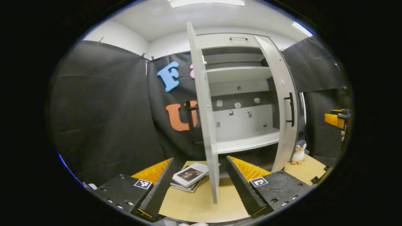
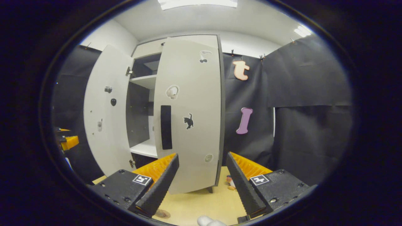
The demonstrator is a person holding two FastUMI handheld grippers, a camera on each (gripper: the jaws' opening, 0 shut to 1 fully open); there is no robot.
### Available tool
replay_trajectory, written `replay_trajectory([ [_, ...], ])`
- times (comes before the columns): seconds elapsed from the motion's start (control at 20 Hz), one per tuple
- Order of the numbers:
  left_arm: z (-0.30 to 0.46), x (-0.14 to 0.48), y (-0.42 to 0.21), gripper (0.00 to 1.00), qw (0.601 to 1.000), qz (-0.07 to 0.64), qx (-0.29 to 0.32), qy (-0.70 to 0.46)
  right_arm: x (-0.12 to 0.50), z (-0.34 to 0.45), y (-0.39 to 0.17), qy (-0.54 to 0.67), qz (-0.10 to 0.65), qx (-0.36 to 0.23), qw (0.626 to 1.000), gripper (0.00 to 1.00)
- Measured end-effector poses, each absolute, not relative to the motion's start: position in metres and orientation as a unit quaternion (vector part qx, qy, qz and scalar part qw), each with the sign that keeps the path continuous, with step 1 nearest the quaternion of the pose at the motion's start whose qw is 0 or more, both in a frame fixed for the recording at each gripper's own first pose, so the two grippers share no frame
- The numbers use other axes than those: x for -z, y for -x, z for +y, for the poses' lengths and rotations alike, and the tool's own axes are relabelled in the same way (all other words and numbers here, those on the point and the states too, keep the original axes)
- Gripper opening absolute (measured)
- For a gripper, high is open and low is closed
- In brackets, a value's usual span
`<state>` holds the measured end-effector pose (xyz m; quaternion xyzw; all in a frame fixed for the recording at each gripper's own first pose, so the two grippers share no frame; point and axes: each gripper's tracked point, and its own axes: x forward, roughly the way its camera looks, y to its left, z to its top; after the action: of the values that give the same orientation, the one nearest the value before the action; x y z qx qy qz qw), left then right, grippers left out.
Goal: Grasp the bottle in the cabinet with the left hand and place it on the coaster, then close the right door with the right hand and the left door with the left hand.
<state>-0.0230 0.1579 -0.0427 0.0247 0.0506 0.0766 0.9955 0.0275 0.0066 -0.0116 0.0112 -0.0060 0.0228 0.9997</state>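
Both tongs, left [image 1: 199, 188] and right [image 2: 202, 185], gape wide, empty; cabinet doors [image 2: 188, 110] carry wordless stickers.

I am working in a staged recording booth, not a lived-in home; black cloth [image 1: 103, 103] hangs clipped along white walls [image 1: 116, 34] as a backdrop; a pale cabinet [image 1: 241, 94] with both doors open stands on a tan table [image 1: 201, 204]; props lie about it: stacked books [image 1: 190, 177] and a penguin toy [image 1: 299, 152]; the right door [image 2: 188, 113] carries stickers.
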Motion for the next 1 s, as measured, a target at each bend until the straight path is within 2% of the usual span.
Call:
replay_trajectory([
  [0.35,0.236,0.012,-0.023,0.97,0.991,0.026,-0.120,-0.057,0.043,0.013,0.007,-0.014,0.029,-0.004,0.999,0.99],
  [0.65,0.251,0.017,-0.080,0.97,0.992,0.028,-0.119,-0.036,0.054,0.013,0.030,-0.006,0.049,0.023,0.999,0.99],
  [0.75,0.251,0.026,-0.085,0.97,0.992,0.039,-0.120,-0.032,0.057,0.015,0.038,-0.008,0.055,0.022,0.998,1.00],
  [0.85,0.252,0.027,-0.088,0.91,0.991,0.037,-0.125,-0.031,0.057,0.014,0.044,-0.006,0.053,0.022,0.998,1.00],
  [0.95,0.247,0.033,-0.087,0.94,0.989,0.044,-0.134,-0.033,0.057,0.006,0.046,-0.009,0.049,0.023,0.998,1.00],
  [1.0,0.245,0.035,-0.086,0.93,0.989,0.048,-0.136,-0.041,0.057,0.003,0.046,-0.014,0.049,0.022,0.998,0.99],
])
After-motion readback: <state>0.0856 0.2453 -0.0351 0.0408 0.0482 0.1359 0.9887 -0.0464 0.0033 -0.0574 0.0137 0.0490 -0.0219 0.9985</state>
